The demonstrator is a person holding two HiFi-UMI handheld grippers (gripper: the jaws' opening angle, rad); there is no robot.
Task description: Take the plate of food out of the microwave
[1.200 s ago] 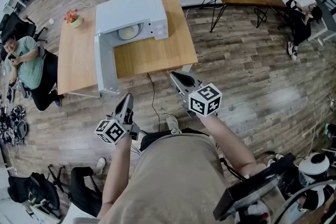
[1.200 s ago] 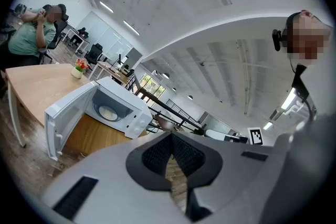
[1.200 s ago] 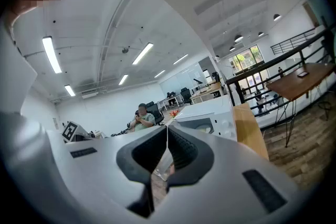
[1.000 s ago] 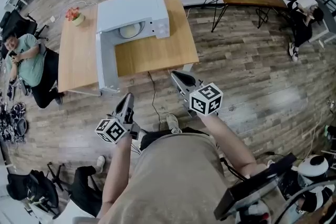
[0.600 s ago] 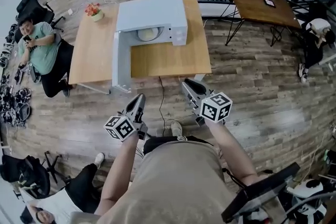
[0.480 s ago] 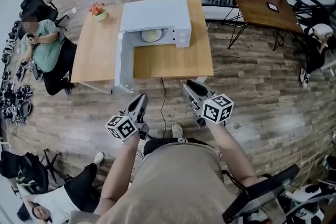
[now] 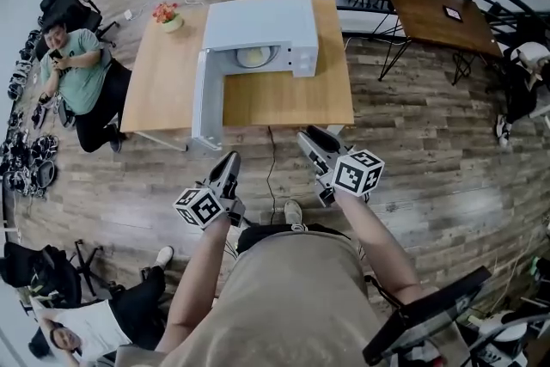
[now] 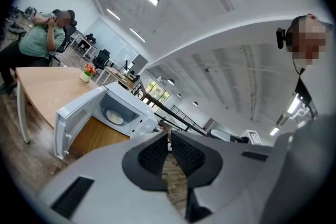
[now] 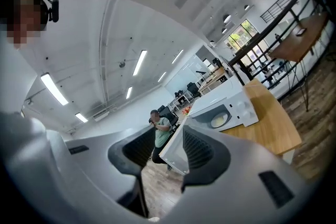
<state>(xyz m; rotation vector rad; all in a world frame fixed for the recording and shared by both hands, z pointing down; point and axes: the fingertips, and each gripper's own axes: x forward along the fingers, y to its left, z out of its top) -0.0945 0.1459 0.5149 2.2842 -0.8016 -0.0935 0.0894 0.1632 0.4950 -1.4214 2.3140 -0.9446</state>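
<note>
While the microwave [image 7: 258, 26] stands door-open on the bench [image 7: 163, 73], the plate of food [image 7: 255, 57] sits inside its cavity. Both grippers are over the floor, short of the bench edge and well apart from the plate. Left gripper [image 7: 230, 161]: jaws together, nothing between. Right gripper [image 7: 309, 136]: jaws apart, just been opening, nothing held.

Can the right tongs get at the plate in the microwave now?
Likely yes, after stepping closer. The microwave door stands open, the plate of food sits exposed, bare table in front. The right tongs, jaws just opening and empty, hang short of the table.
</note>
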